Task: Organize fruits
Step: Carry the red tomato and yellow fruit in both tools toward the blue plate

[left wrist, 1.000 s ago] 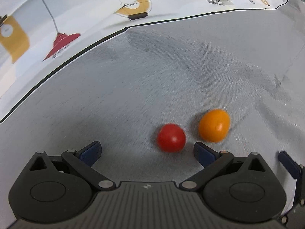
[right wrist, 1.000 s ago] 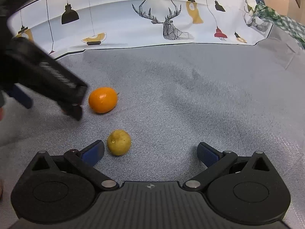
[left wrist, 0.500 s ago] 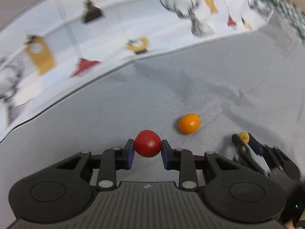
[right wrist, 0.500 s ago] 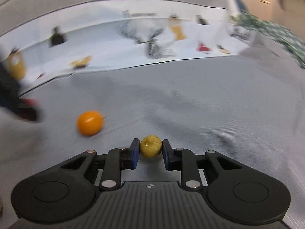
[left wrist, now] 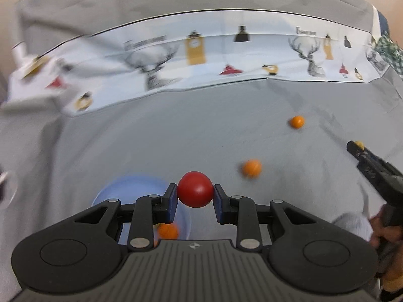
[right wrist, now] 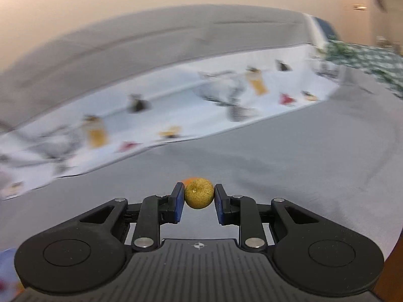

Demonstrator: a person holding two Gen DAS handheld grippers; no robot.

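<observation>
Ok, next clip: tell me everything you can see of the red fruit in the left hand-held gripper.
The red fruit is small, round, smooth and glossy, like a cherry tomato, with no stem or damage showing. It is clamped between the blue pads of the left hand-held gripper, one on each side, and nothing else touches it. It is held in the air above the grey cloth, just beside the pale blue bowl.

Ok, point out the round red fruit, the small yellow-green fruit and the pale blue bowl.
Round red fruit (left wrist: 195, 189), left wrist view, its front face.
Small yellow-green fruit (right wrist: 199, 193), right wrist view, its middle.
Pale blue bowl (left wrist: 131, 183), left wrist view, its far rim.
</observation>
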